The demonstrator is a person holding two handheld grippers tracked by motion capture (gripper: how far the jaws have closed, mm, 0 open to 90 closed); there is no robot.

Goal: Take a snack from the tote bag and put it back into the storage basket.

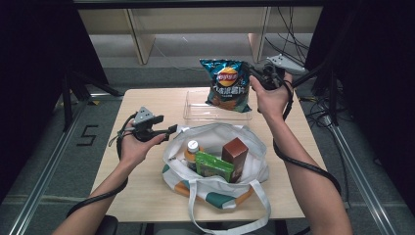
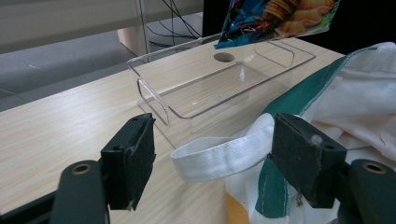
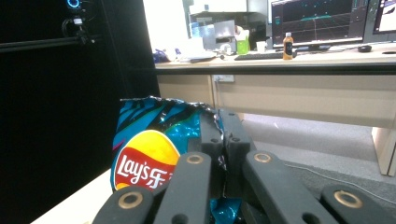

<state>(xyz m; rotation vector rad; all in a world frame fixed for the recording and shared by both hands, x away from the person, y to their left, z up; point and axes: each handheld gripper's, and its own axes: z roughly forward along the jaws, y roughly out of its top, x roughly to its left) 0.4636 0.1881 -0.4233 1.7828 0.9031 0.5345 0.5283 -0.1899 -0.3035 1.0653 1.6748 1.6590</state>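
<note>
My right gripper (image 1: 254, 74) is shut on the top edge of a blue Lay's chip bag (image 1: 226, 84), which hangs over the far end of a clear plastic tray (image 1: 193, 113). In the right gripper view the jaws pinch the bag (image 3: 144, 149) close together. My left gripper (image 1: 169, 130) stands open at the left of a white and green tote bag (image 1: 249, 166). In the left gripper view the tote's white strap (image 2: 219, 156) lies between the open pads, untouched, with the tray (image 2: 154, 88) beyond.
Inside the tote stand an orange-capped bottle (image 1: 191, 152), a green box (image 1: 214, 165) and a brown carton (image 1: 235, 155). The wooden table (image 1: 147, 196) has bare room at its left. Cables trail off the right edge.
</note>
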